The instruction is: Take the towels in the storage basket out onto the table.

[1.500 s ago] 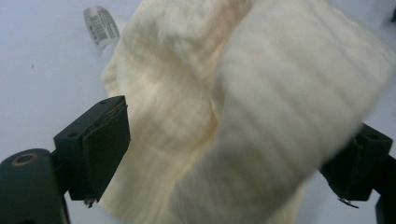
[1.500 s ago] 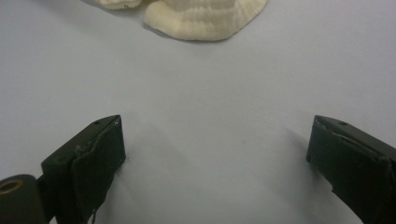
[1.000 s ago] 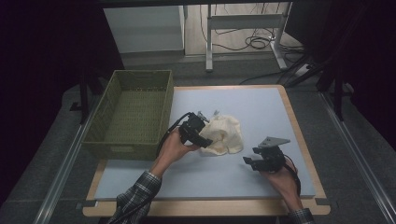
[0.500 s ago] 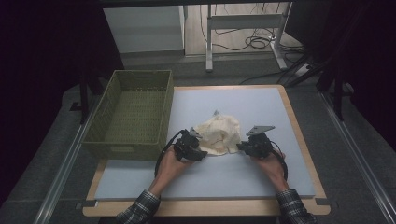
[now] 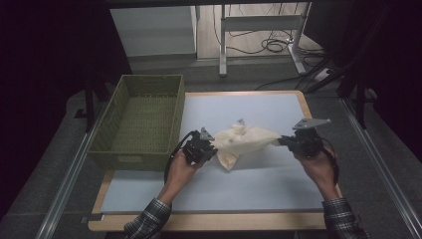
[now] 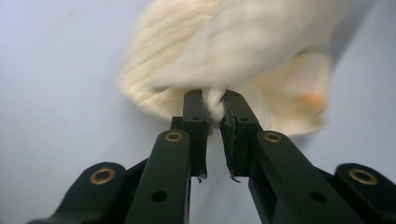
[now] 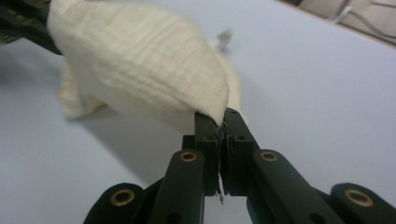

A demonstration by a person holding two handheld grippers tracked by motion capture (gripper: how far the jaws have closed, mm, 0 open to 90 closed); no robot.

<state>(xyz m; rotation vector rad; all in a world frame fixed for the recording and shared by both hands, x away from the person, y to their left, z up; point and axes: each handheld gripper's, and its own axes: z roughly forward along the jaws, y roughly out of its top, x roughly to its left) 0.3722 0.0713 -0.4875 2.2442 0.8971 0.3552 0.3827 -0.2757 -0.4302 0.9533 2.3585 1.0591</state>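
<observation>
A cream cloth (image 5: 242, 141) hangs stretched above the pale blue mat between my two grippers. My left gripper (image 5: 211, 147) has just been closing and is shut on the cloth's left side; in the left gripper view a fold of cloth (image 6: 243, 51) is pinched between the fingertips (image 6: 195, 105). My right gripper (image 5: 279, 142) has just closed too and is shut on the cloth's right corner, lifted off the mat; in the right gripper view the cloth (image 7: 140, 60) fans out from the tips (image 7: 205, 126) toward the left. A small grey tag (image 5: 241, 121) sticks up from the cloth's far edge.
An olive green woven basket (image 5: 119, 112) stands at the left of the mat (image 5: 249, 179), next to my left hand. Beyond the table's wooden rim (image 5: 224, 221) are a white table frame and cables (image 5: 268, 45) on the floor.
Both grippers have closed on the cloth. The right gripper has moved up and to the right, pulling the crumpled cloth out into a stretched shape; the left has shifted slightly.
</observation>
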